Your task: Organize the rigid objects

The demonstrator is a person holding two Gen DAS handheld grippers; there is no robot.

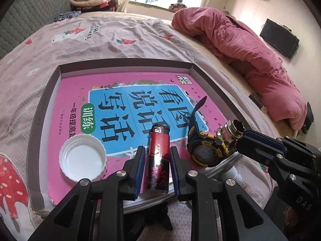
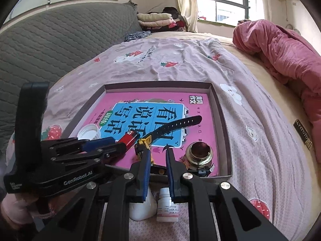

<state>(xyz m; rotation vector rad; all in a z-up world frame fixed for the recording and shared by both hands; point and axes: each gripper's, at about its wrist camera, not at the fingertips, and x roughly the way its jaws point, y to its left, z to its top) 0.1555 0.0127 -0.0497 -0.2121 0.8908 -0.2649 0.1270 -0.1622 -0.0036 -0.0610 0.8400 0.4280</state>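
Observation:
A shallow brown box (image 1: pixel 45 98) holds a pink book (image 1: pixel 76 92). On the book lie a white cap (image 1: pixel 83 158), a red lighter (image 1: pixel 158 156), a black and yellow watch (image 1: pixel 208 148) and a small glass jar with a metal neck (image 1: pixel 230 129). My left gripper (image 1: pixel 157 160) is open, its pads on either side of the lighter with small gaps. My right gripper (image 2: pixel 157 158) is open and empty at the box's near edge (image 2: pixel 225 175), between the watch (image 2: pixel 158 134) and the jar (image 2: pixel 199 154). The lighter (image 2: pixel 130 138) and cap (image 2: pixel 89 131) show left of it.
The box rests on a bed with a pink strawberry-print sheet (image 1: pixel 124 34). A rolled pink quilt (image 1: pixel 250 54) lies at the right. Two white bottles (image 2: pixel 167 206) lie on the bed just outside the box's near edge. A grey headboard (image 2: pixel 50 46) is at the left.

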